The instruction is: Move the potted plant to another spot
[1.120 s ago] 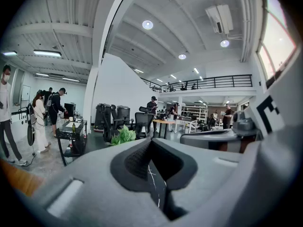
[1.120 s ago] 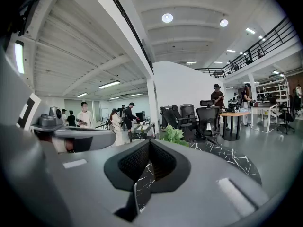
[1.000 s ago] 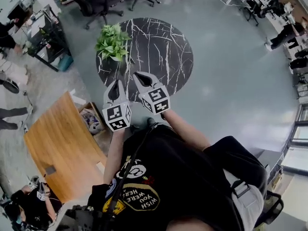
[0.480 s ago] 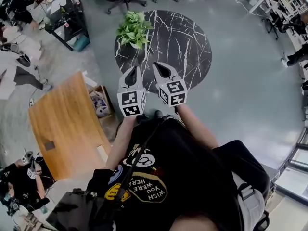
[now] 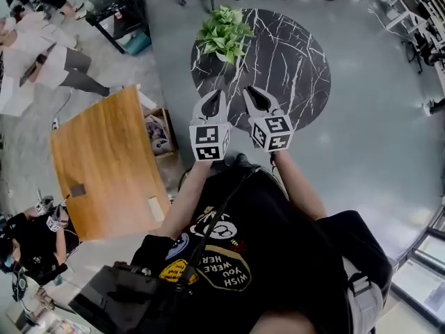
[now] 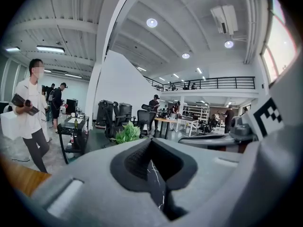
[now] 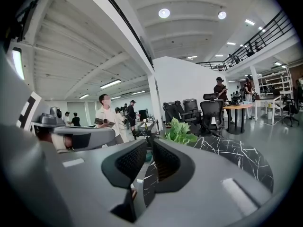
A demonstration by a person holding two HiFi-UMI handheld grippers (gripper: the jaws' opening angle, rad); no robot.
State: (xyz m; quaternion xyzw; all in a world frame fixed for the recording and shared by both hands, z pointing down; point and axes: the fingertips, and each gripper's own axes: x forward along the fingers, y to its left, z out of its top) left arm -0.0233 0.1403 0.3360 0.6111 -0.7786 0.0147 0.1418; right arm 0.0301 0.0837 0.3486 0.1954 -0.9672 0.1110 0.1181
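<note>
The right gripper [image 5: 249, 90]'s empty jaws have just been parting while the left gripper [image 5: 217, 93] sits clenched on nothing, likely readying for the far potted plant [image 5: 224, 33].

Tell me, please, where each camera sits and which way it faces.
Head view: on the person's head, steeply down at their torso, both arms, left gripper, right gripper, table, potted plant.
Left gripper view: rides that gripper, along its closed jaws toward the plant.
Right gripper view: likewise; its empty jaws have just been opening.
All three show plant and table.
</note>
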